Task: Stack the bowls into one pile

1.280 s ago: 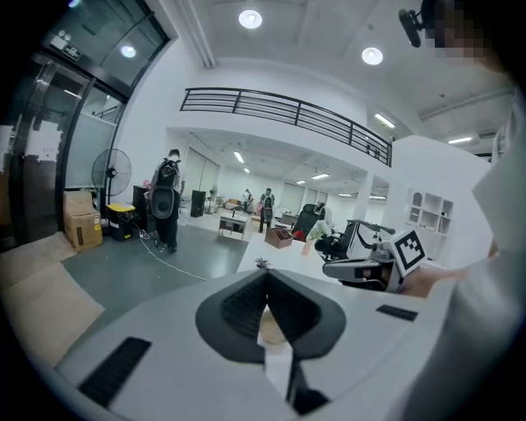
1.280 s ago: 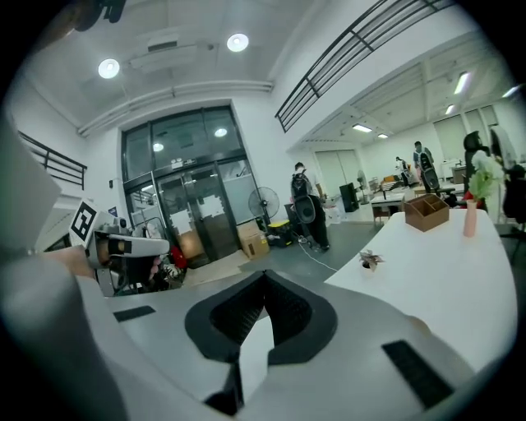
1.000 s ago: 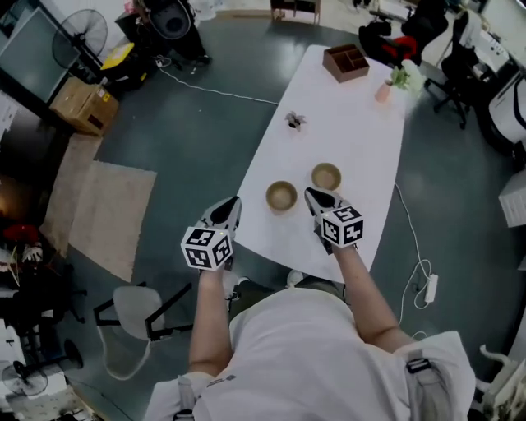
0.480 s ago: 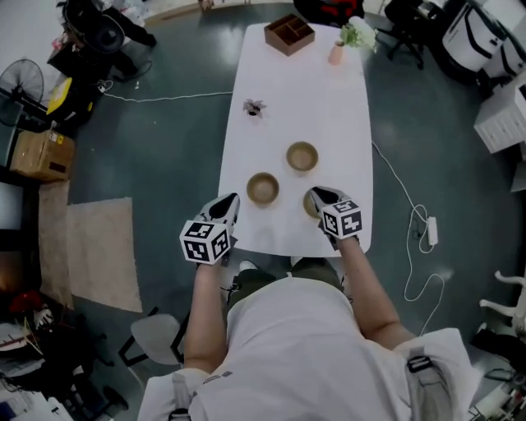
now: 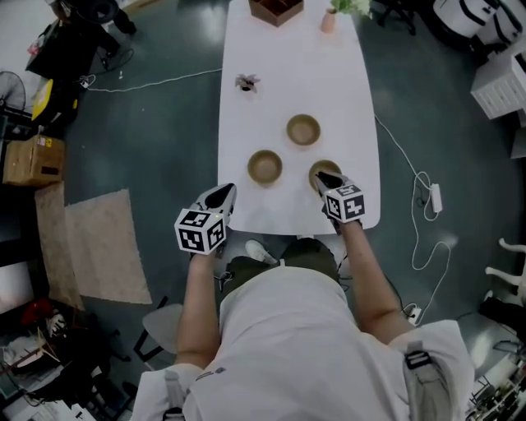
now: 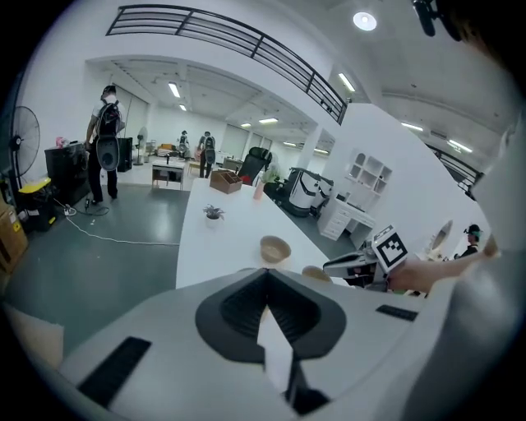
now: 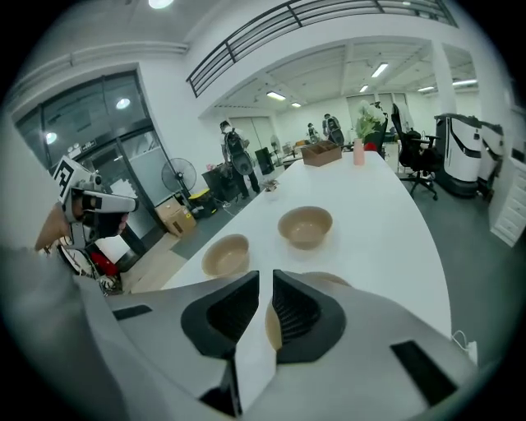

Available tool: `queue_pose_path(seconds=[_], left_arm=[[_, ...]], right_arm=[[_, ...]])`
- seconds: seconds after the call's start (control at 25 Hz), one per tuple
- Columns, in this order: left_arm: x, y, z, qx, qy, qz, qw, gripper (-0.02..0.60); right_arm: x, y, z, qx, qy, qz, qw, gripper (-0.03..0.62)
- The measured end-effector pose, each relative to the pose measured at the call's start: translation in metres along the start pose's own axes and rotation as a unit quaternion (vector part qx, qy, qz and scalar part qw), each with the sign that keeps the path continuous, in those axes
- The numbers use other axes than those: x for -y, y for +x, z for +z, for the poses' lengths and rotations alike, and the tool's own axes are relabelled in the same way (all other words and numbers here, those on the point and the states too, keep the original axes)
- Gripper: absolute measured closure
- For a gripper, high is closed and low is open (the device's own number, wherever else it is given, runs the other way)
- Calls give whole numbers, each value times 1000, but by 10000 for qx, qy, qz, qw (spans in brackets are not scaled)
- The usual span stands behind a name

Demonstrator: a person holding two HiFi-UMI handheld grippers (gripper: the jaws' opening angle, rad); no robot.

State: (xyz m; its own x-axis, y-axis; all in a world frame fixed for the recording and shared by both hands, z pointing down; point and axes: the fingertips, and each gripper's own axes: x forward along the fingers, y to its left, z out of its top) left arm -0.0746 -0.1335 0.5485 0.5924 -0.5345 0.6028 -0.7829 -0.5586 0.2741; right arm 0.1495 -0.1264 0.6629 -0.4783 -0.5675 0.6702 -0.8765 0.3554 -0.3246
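Three tan bowls sit apart on the white table (image 5: 246,123): a far one (image 5: 303,130), a left one (image 5: 265,167) and a near right one (image 5: 323,171). My right gripper (image 5: 322,178) is over the near right bowl's front rim. In the right gripper view its jaws (image 7: 265,279) are opening, with that bowl's rim (image 7: 329,279) just past the gap and no pad pressing on it. My left gripper (image 5: 223,194) hangs at the table's near left edge, jaws shut and empty (image 6: 265,275), beside the bowls (image 6: 274,247).
A small plant (image 5: 246,82) stands further up the table. A wooden box (image 5: 275,10) and a pink vase (image 5: 329,20) are at the far end. The table's near edge runs just under both grippers. A cable and power strip (image 5: 436,197) lie on the floor at right.
Both grippers have come down toward the table's near edge. The right one stays at the near right bowl and its jaws have parted. The head view has swung, so the table now runs straight.
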Motion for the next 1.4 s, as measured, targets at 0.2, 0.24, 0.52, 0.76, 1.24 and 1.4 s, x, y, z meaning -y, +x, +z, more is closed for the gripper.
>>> queue_pose_path(seconds=[0.2,0.24,0.52,0.76,1.24,1.4], left_arm=[[-4,-8,-16,-139,-55,5,9999,580],[-5,-10,-19,-160,-70,16,9998,580],[-18,-25,-38,-226,-254,154,9993,580],[-22,-39,-53,-216,-422,309,9984,580],[-30,-58,-67,-117,-654,602,9960,580],[-31,-62,-66,9,-739,636,9952,580]], right_arm=[[-6,13,-20,-278,-18,44,9996,524],[-6,15,-25,-338,-16,46,9994,522],[-8,38,-46,-707,-111,-35,9974,505],[-6,48,-53,-933,-278,-162,9951,489],[6,58,-60,-1304,-662,-557,9877,539],[5,57,-55,-1290,-773,-537,9872,549]])
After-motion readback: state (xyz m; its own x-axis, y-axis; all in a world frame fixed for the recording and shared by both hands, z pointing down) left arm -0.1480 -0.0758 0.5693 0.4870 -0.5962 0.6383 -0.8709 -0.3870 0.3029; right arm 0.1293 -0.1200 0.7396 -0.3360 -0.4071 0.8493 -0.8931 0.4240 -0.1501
